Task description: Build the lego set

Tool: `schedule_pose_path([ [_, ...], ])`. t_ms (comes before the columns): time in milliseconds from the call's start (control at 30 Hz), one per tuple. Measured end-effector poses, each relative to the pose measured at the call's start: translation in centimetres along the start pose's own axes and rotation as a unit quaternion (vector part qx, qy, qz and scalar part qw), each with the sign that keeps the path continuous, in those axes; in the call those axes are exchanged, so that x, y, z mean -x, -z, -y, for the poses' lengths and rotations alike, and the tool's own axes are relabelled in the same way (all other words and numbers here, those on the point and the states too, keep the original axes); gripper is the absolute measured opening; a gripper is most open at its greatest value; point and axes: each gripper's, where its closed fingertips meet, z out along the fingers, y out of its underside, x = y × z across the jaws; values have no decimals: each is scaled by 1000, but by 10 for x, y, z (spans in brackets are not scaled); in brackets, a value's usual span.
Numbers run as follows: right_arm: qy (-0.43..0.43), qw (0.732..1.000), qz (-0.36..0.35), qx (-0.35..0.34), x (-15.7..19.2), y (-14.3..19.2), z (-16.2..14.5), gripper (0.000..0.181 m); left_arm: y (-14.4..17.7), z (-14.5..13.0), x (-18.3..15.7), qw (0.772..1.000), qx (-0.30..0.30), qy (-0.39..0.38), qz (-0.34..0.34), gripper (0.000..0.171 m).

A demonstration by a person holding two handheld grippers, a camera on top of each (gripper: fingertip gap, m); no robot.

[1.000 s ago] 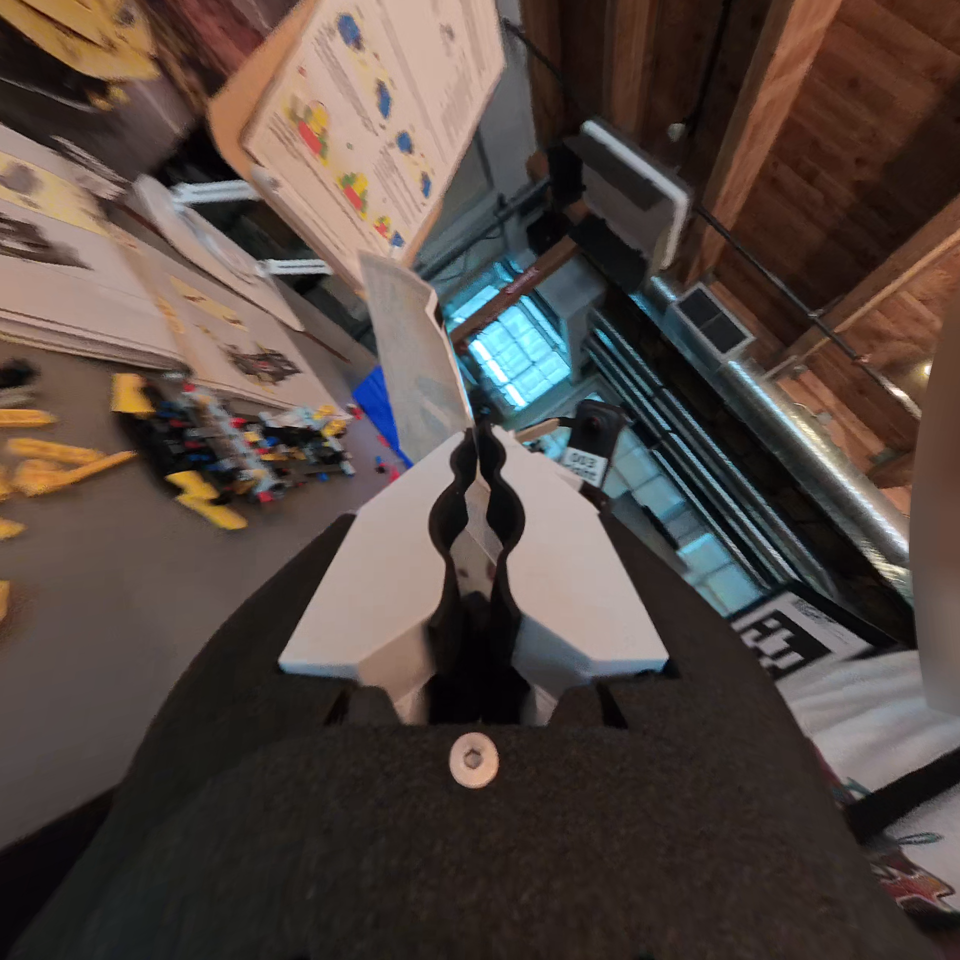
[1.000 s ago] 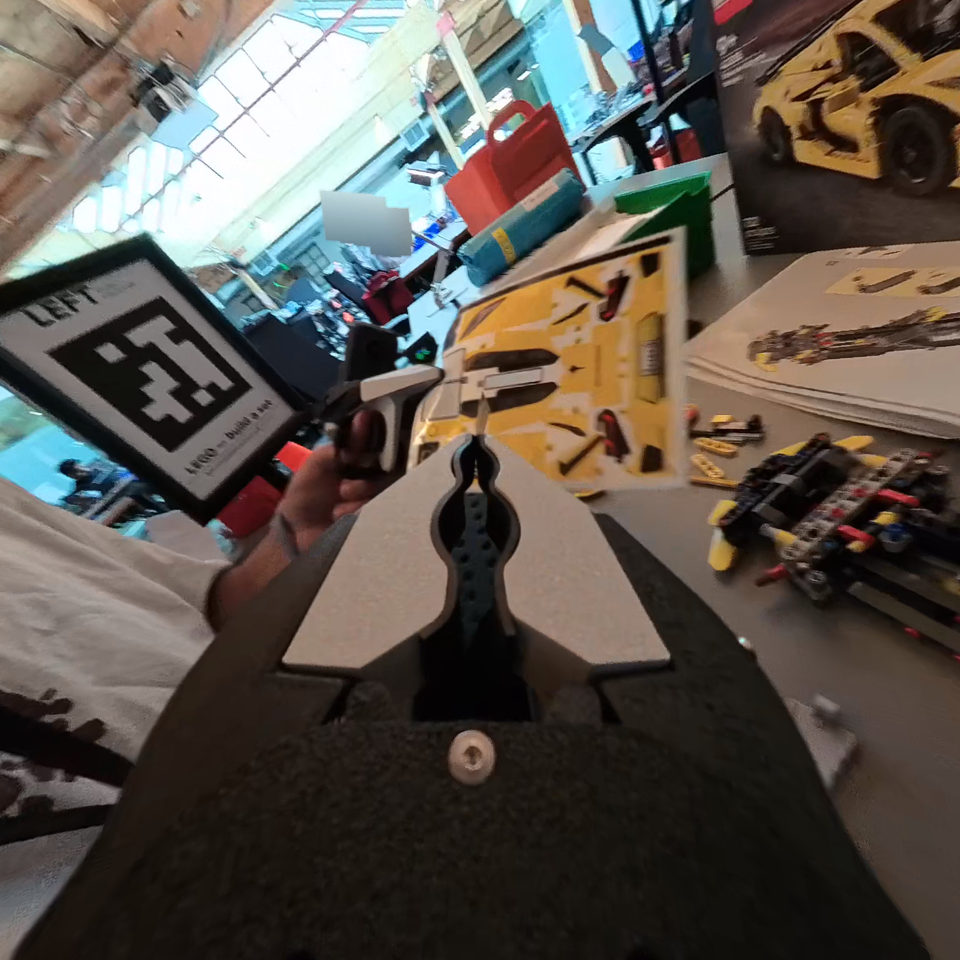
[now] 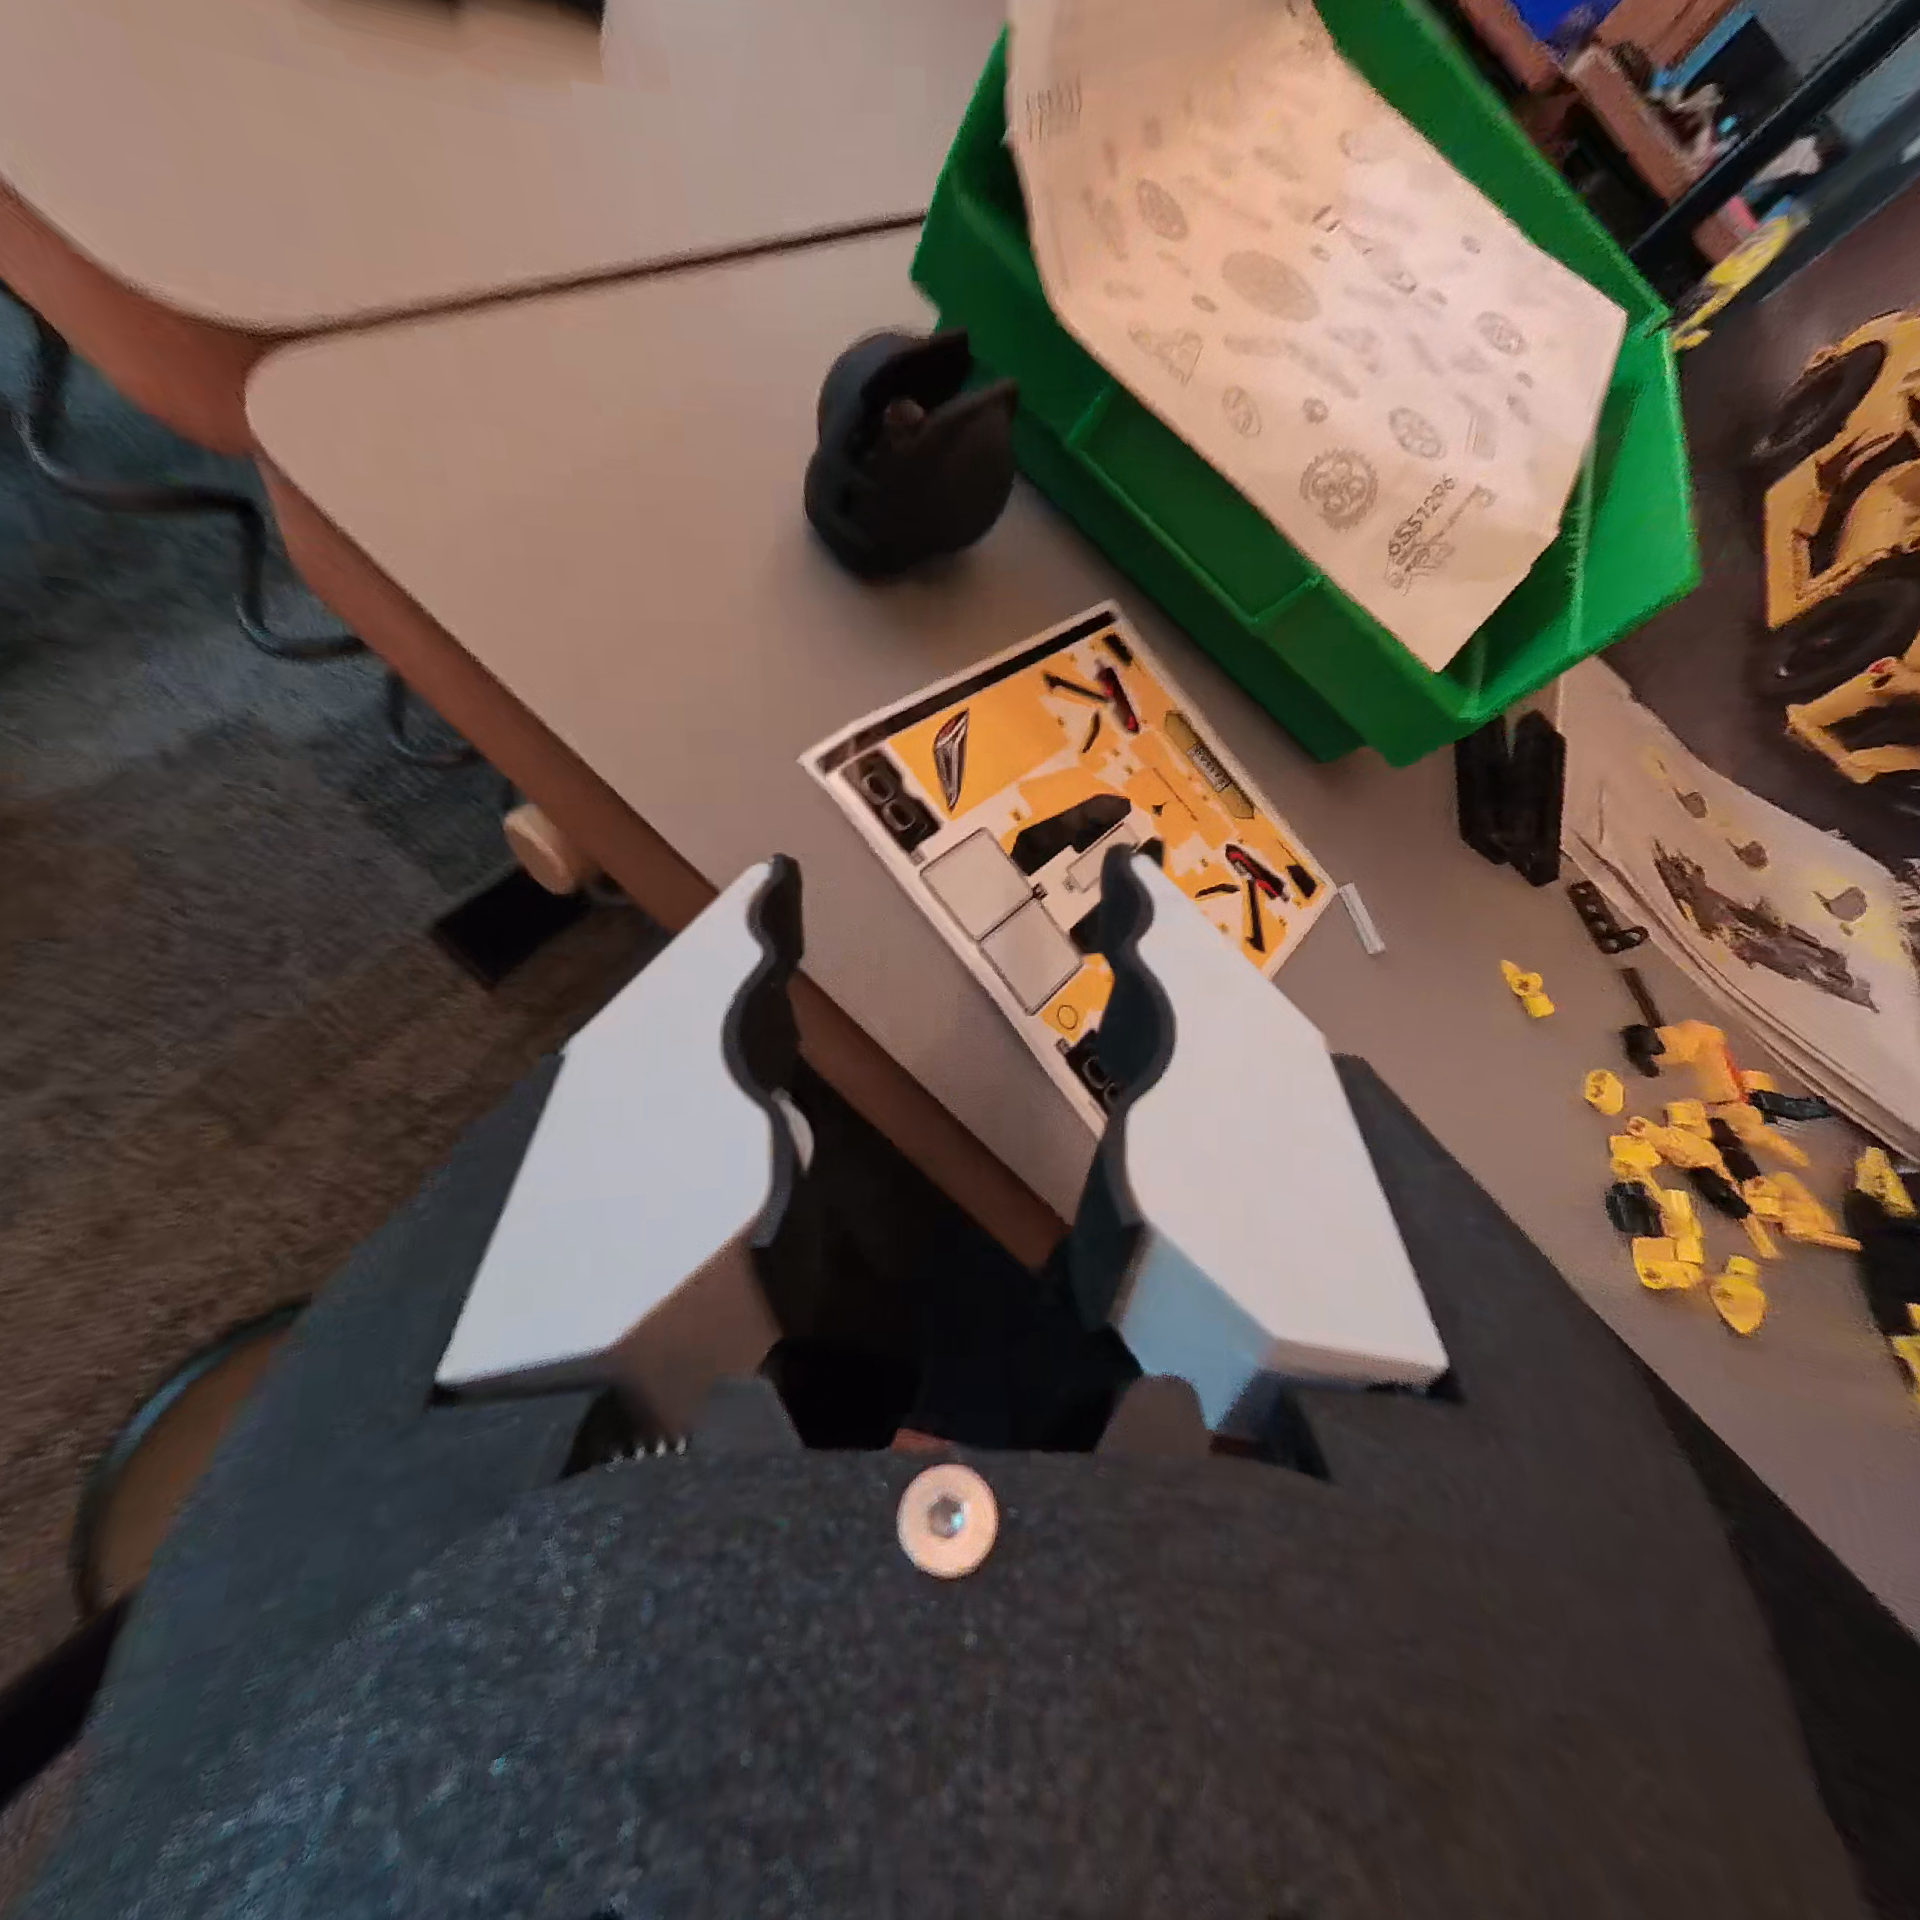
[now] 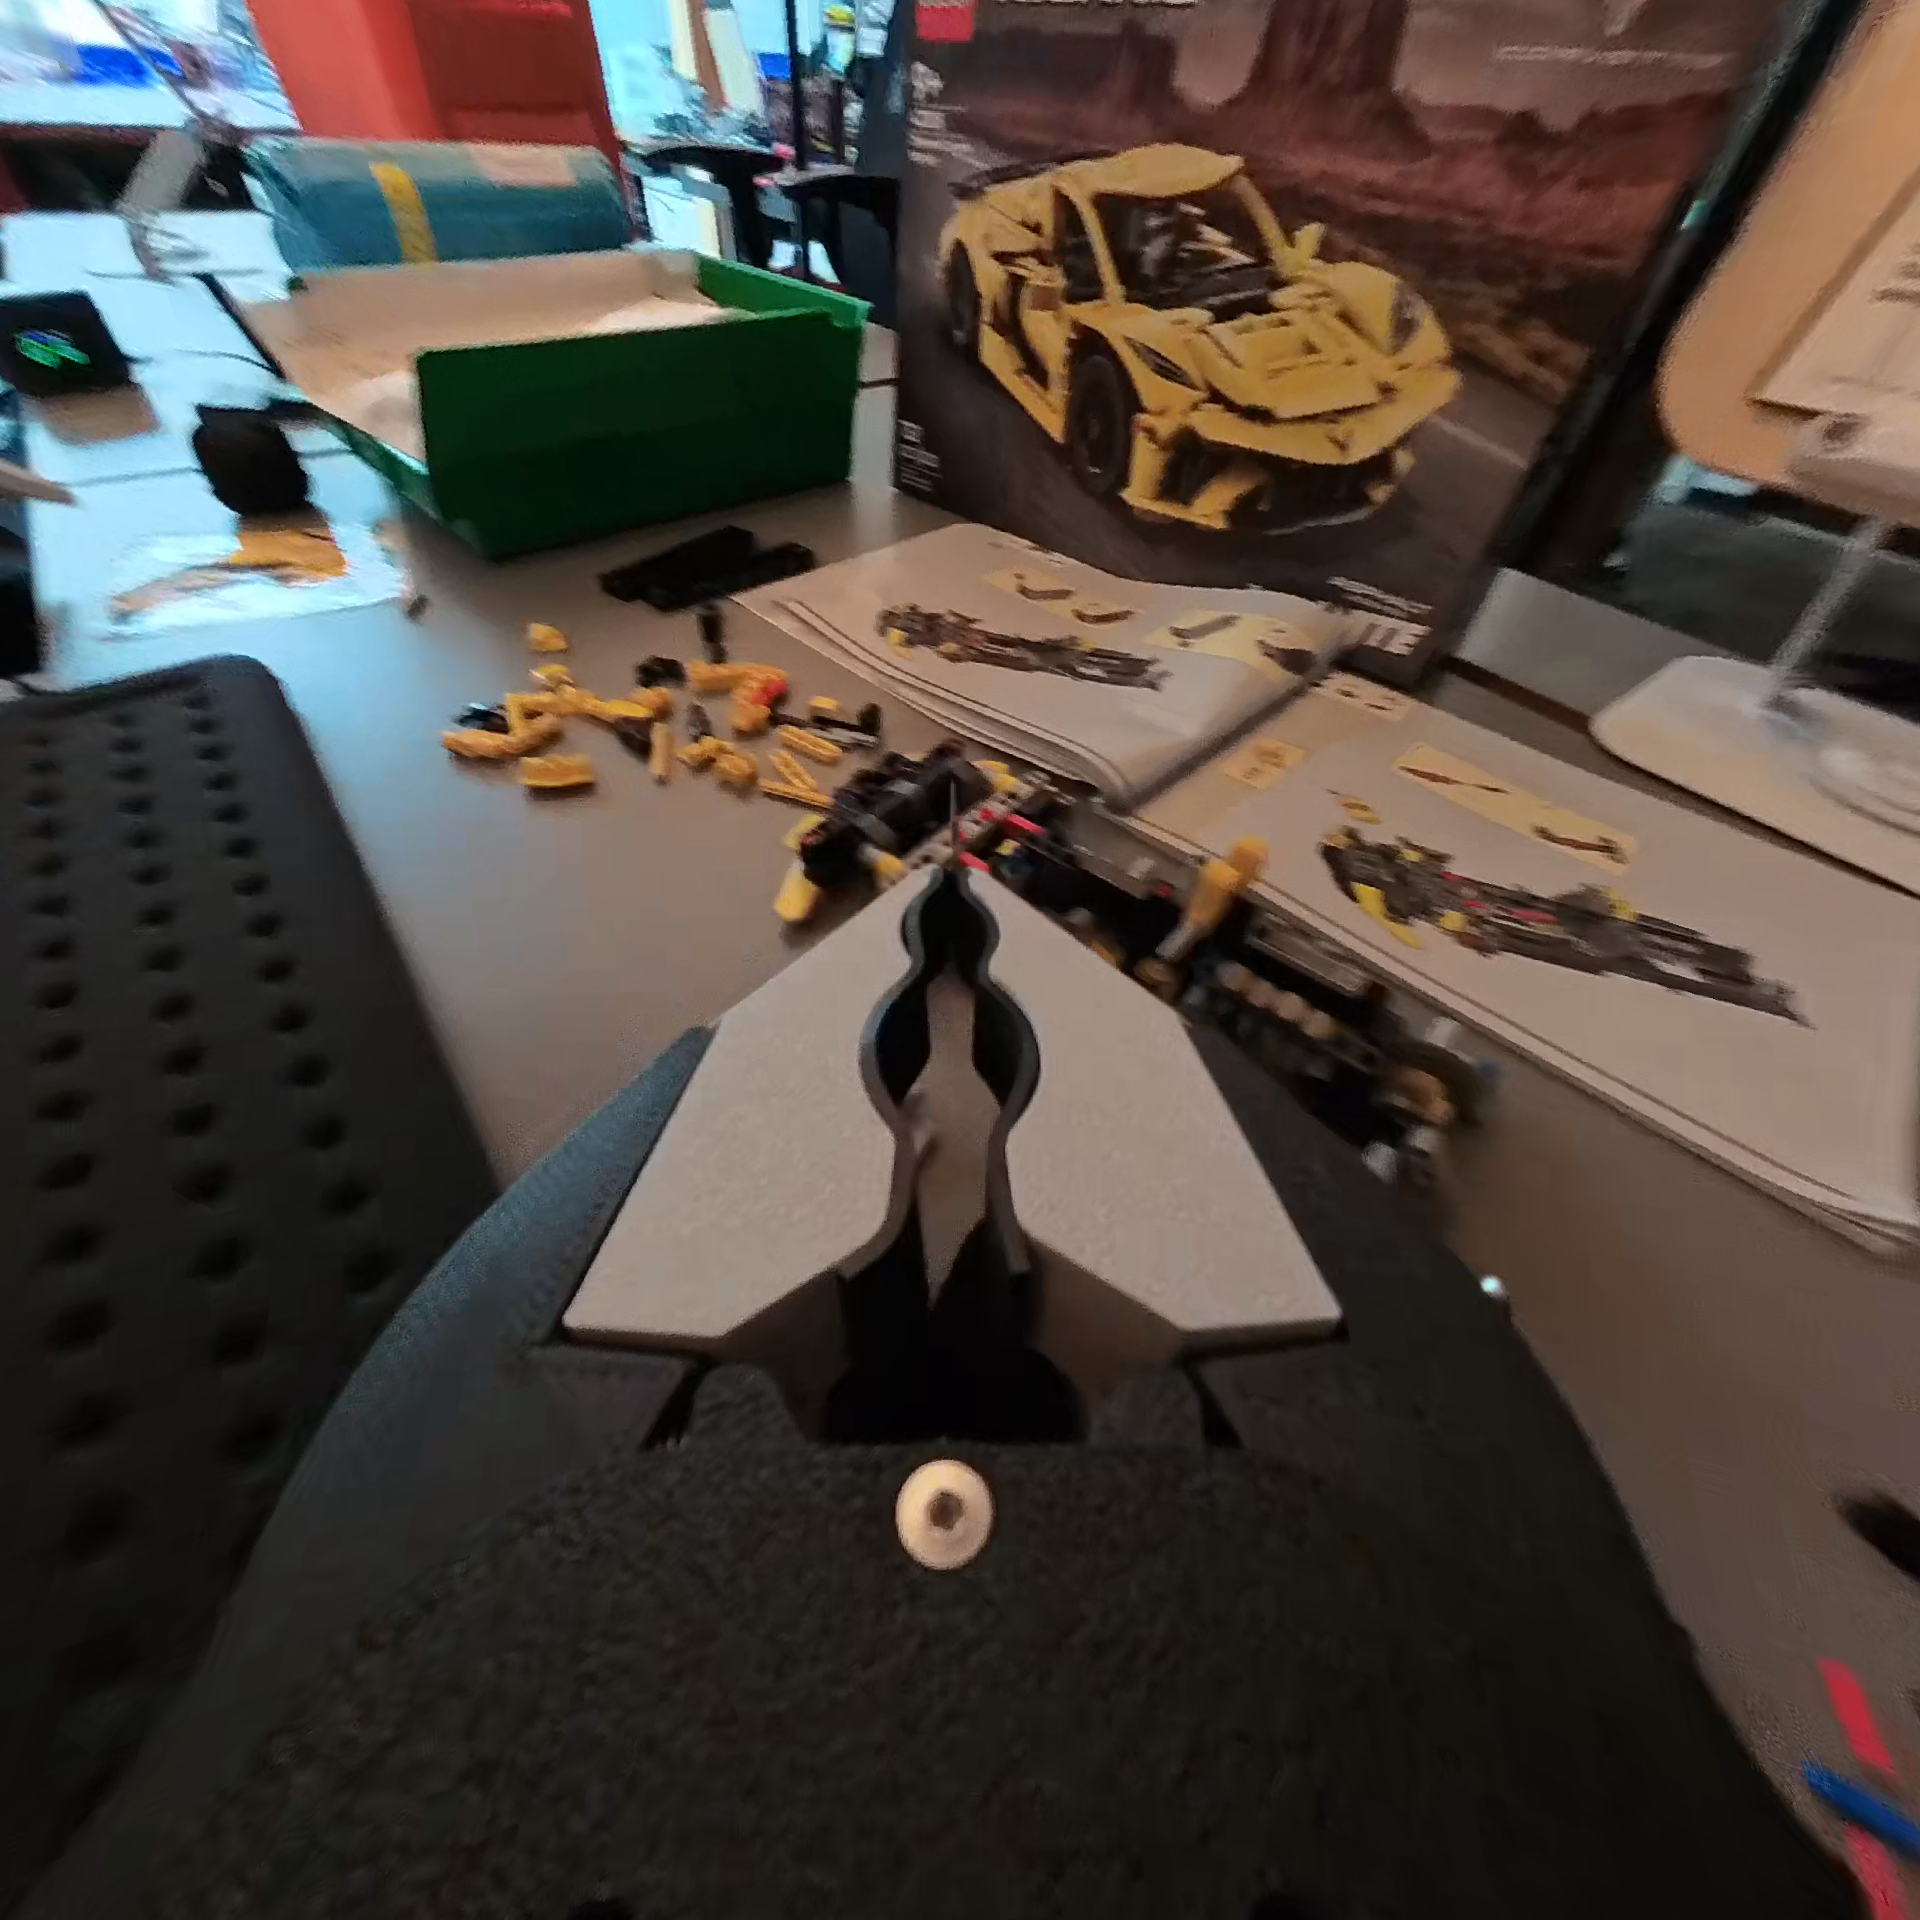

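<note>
Two tongs, two different states. The left gripper [image 3: 951,883], low centre of its view, has its jaws spread wide with nothing between them. The right gripper [image 4: 951,894] has its jaws pressed together.

The printed box [image 4: 1195,312] stands upright at the top of the right view, and the open instruction booklet [image 4: 1558,935] lies flat below it towards the right edge. A green bin [image 3: 1195,540] fills the upper right of the left view.

The part-built chassis [image 4: 914,810] sits mid-frame in the right view, just past the closed tips and against the booklet's near edge. It looks rigid but likely to shed pieces under a twist, so the long black frame beams seem the best place to hold it, not the yellow trim.

The sticker sheet [image 3: 1070,821] lies flat on the table in the centre of the left view. It is light, floppy and easily creased, so a corner is the safest place to take it.

Loose yellow pieces [image 4: 644,717] are scattered centre-left: hard, small, apt to slip.

A thin dark sliver [image 4: 952,821] rises from the right tips, apparently pinched there. It is probably a peeled sticker, flimsy and tacky.
</note>
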Motion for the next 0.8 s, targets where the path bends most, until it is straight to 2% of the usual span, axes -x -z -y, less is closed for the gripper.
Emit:
schedule_pose_path([
  [100, 12, 999, -40, 0, -20, 16, -6, 0, 10, 13, -19, 997, -52, -60, 5, 63],
  [200, 37, 997, -71, -19, -37, 28, -7, 0, 22, 29, -61, 978, -124, -170, -3, 63],
  [300, 23, 998, -58, -31, -36, 28, -5, 0, 33, 37, -134, 941, -200, -267, -60, 62],
  [400, 29, 998, -53, -27, -34, 22, -7, 0, 37, 18, -222, 900, -224, -331, -174, 65],
  [500, 46, 996, -71, -20, -38, 20, -9, 0, 47, -33, -318, 843, -172, -357, -364, 41],
  [600, 39, 994, -103, 5, -46, 21, -17, 0, 52, -88, -394, 792, -47, -332, -510, 34],
  [667, 26, 993, -113, 26, -51, 21, -22, 0, 49, -122, -436, 760, 52, -320, -564, 32],
  [733, 3, 990, -134, 47, -61, 22, -30, 0, 42, -156, -469, 719, 138, -342, -589, 32],
  [767, -10, 987, -147, 57, -67, 24, -34, 0, 33, -170, -479, 699, 158, -376, -587, 32],
  [800, -23, 986, -153, 60, -71, 25, -37, 0, 14, -177, -486, 699, 154, -413, -563, 32],
])
